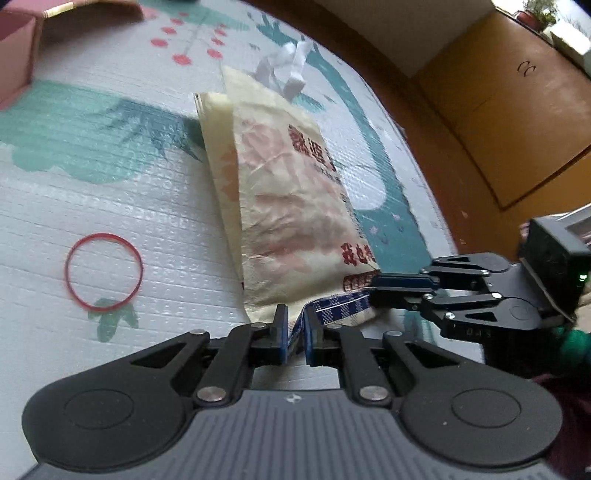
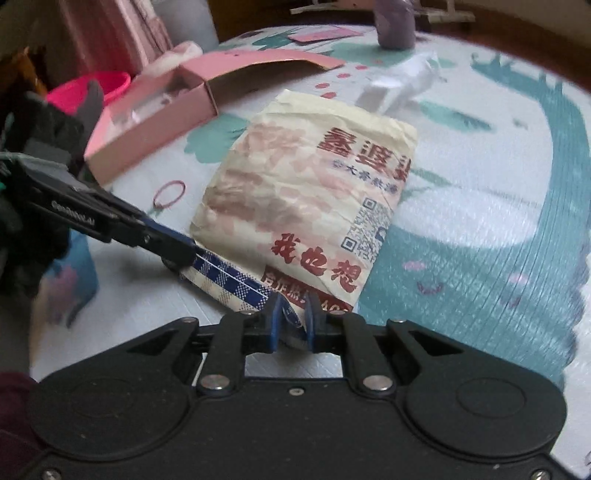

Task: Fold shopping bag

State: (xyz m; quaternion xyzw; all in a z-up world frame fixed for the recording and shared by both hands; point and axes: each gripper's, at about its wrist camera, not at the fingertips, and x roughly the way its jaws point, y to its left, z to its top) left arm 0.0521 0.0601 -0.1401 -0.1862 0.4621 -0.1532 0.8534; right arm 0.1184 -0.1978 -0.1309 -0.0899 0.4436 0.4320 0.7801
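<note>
**Near edge of the bag pinched at two points**

On the patterned play mat [image 1: 110, 192], the cream shopping bag [image 1: 288, 206] is laid partly folded, with its red printed characters turned upward and its white handles [image 1: 291, 70] trailing off the far end. Its near edge, where a blue checked trim [image 2: 236, 280] is exposed, is lifted slightly off the mat. That edge is clamped by the left gripper [image 1: 295, 332], whose blue pads are closed tightly on the fabric. The same edge is pinched further along by the right gripper [image 2: 293, 321], its jaws likewise shut on the bag's corner. In the left wrist view the right gripper is seen entering from the right side; in the right wrist view the left gripper [image 2: 184, 254] is seen reaching in from the left.

A red rubber band [image 1: 103, 275] is lying flat on the mat to the left of the bag, apart from it. An open pink cardboard box [image 2: 155, 110] is placed beyond the band, and a bright pink bowl [image 2: 92, 88] is partly hidden behind it. A purple object [image 2: 395, 26] is seen at the far edge of the mat, too blurred to identify. Wooden furniture [image 1: 498, 110] is visible past the mat's right side.
</note>
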